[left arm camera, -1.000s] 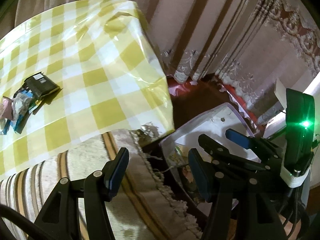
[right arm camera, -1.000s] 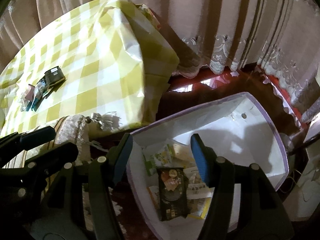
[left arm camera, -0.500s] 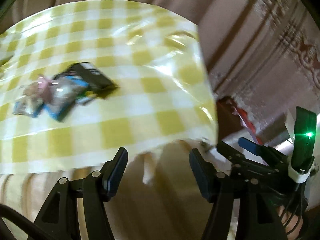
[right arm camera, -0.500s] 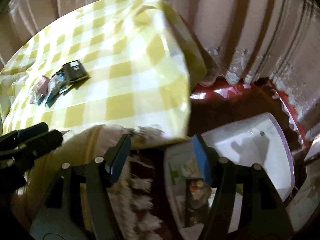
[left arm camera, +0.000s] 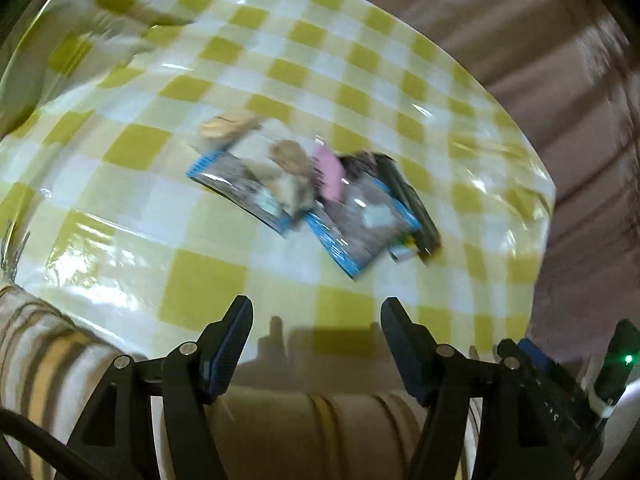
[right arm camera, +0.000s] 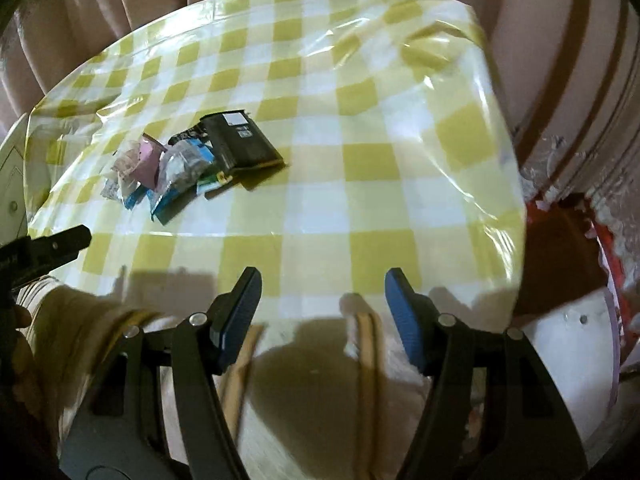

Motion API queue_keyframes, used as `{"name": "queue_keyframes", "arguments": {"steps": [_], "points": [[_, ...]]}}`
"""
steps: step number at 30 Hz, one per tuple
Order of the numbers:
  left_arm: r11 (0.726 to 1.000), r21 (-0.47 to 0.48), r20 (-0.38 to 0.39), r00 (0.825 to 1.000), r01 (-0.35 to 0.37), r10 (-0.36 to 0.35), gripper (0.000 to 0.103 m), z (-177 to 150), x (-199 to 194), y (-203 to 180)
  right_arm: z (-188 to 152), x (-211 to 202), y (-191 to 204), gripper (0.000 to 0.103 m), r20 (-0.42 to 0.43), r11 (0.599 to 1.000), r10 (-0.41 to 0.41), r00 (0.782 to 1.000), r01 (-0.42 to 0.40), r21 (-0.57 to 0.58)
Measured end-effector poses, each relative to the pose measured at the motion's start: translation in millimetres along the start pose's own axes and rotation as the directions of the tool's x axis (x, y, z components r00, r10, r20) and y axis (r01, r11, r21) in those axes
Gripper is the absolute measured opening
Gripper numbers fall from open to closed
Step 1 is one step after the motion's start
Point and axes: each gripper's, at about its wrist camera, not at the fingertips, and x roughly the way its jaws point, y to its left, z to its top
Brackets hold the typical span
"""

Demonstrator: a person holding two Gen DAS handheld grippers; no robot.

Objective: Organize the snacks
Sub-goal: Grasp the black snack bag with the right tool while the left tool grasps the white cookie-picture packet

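Observation:
A small heap of snack packets [left arm camera: 316, 196] lies on the yellow-and-white checked tablecloth [left arm camera: 200, 280]: blue-edged clear bags, a pink sachet and a dark flat pack. In the right wrist view the same snack packets [right arm camera: 188, 168] lie left of centre, with the dark pack [right arm camera: 244, 144] on their right side. My left gripper [left arm camera: 316, 320] hangs open over the table's near edge, short of the heap, nothing between its fingers. My right gripper [right arm camera: 322, 292] is open too, empty, over the near edge and to the right of the heap.
A white bin [right arm camera: 568, 360] with a purple rim stands low at the right, beside the table. A striped, fringed cloth [left arm camera: 60, 380] covers the near edge. Curtains [right arm camera: 560, 40] hang behind. The left gripper's tip [right arm camera: 52, 244] shows at the left edge of the right wrist view.
Both grippers have swung left from the white bin to the table. The snack heap now sits ahead of the left gripper, and the bin has slid to the right edge.

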Motion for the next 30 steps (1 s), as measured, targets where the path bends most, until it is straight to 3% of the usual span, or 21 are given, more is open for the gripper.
{"name": "queue_keyframes", "arguments": {"steps": [2,10,16,24,30], "points": [[0.999,-0.032,-0.002,1.000,0.013,-0.013,0.060,9,6,10,8,7,7,0.068,0.016,1.000,-0.003,1.000,0.003,-0.004],[0.996,-0.084,0.030,0.999,0.041,-0.038,0.054,42,24,28,35,36,27,0.067,0.022,1.000,-0.003,1.000,0.003,-0.026],[0.991,-0.127,0.011,0.999,0.049,-0.048,0.048,63,46,38,56,55,39,0.068,0.031,0.999,0.013,0.999,-0.012,-0.045],[0.994,-0.108,0.014,1.000,0.019,-0.017,0.047,81,64,34,90,89,57,0.070,0.024,0.996,0.070,0.997,-0.069,-0.053],[0.998,-0.057,0.034,0.999,-0.004,0.006,0.042,86,69,29,109,127,67,0.071,-0.033,0.991,0.118,0.993,-0.119,-0.061]]}}
